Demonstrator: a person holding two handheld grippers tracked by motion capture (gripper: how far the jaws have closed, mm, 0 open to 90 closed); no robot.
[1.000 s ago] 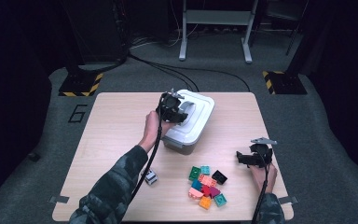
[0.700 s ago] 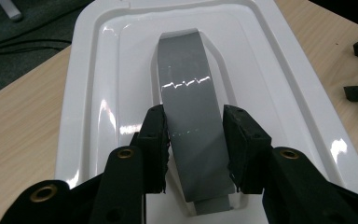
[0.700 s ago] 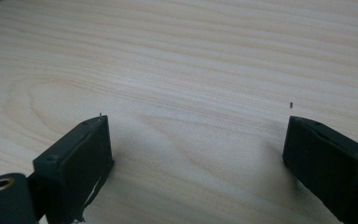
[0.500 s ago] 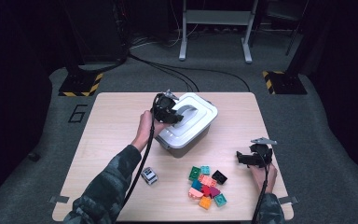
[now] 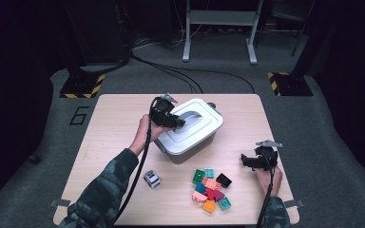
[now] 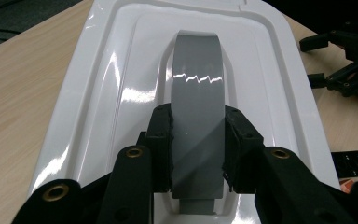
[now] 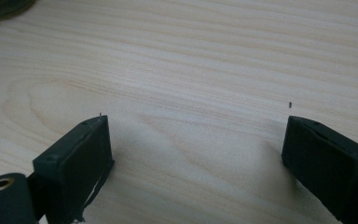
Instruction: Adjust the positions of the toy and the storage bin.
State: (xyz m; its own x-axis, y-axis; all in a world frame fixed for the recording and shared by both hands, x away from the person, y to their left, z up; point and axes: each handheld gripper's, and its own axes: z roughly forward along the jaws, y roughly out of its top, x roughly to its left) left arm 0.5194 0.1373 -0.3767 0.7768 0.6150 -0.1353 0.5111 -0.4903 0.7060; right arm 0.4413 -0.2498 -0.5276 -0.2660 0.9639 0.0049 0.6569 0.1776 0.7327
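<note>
A grey box with a white lid [image 5: 195, 135] stands in the middle of the table. My left gripper [image 5: 173, 121] is over the lid's left end. Seen from the left gripper view, its pads [image 6: 161, 140] press on both sides of the flat grey handle [image 6: 196, 88] of the lid [image 6: 116, 74]. The jaws have just been closing on that handle, and the left gripper [image 6: 196, 142] is now shut on it. My right gripper [image 5: 251, 160] rests low at the table's right side. In its own view the right gripper [image 7: 196, 149] stands open over bare wood.
Several coloured bricks [image 5: 211, 186] lie in a loose pile in front of the box, left of the right gripper. A small grey and white block [image 5: 152, 179] sits near the left forearm. The right gripper [image 6: 347, 58] also appears beyond the lid. Cables and stands cover the floor behind the table [image 5: 114, 114].
The left gripper has shifted a little left and toward the person, and the box has turned slightly with it. The right gripper has stayed where it was.
</note>
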